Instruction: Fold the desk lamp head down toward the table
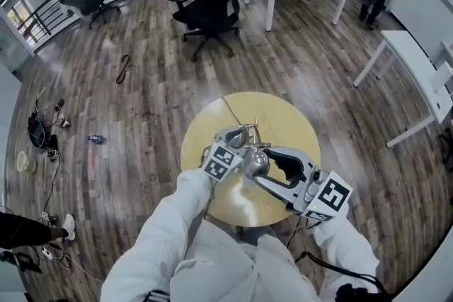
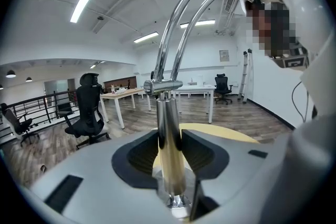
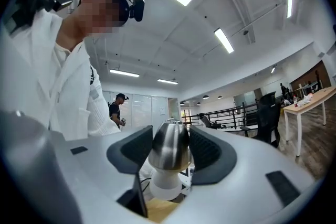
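- One chrome desk lamp (image 1: 249, 140) stands at centre frame on one round yellow table (image 1: 283, 117); it has two curved arms (image 2: 178, 34) and a bell-shaped head (image 3: 169, 145).
- The left gripper (image 2: 169, 153) clamps the upright post (image 2: 168, 113); the right gripper (image 3: 170, 152) clamps the head.

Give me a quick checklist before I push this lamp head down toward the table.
1. Left gripper clamped on the lamp post: ok, pads press both sides.
2. Right gripper on the lamp head: ok, the dome sits between its pads.
3. Lamp base flat on the round table: cannot tell, hidden by the grippers.
4. Cord away from the head's path: ok, it trails toward the table's far edge.
5. Tabletop beneath the head free: cannot tell, mostly hidden.
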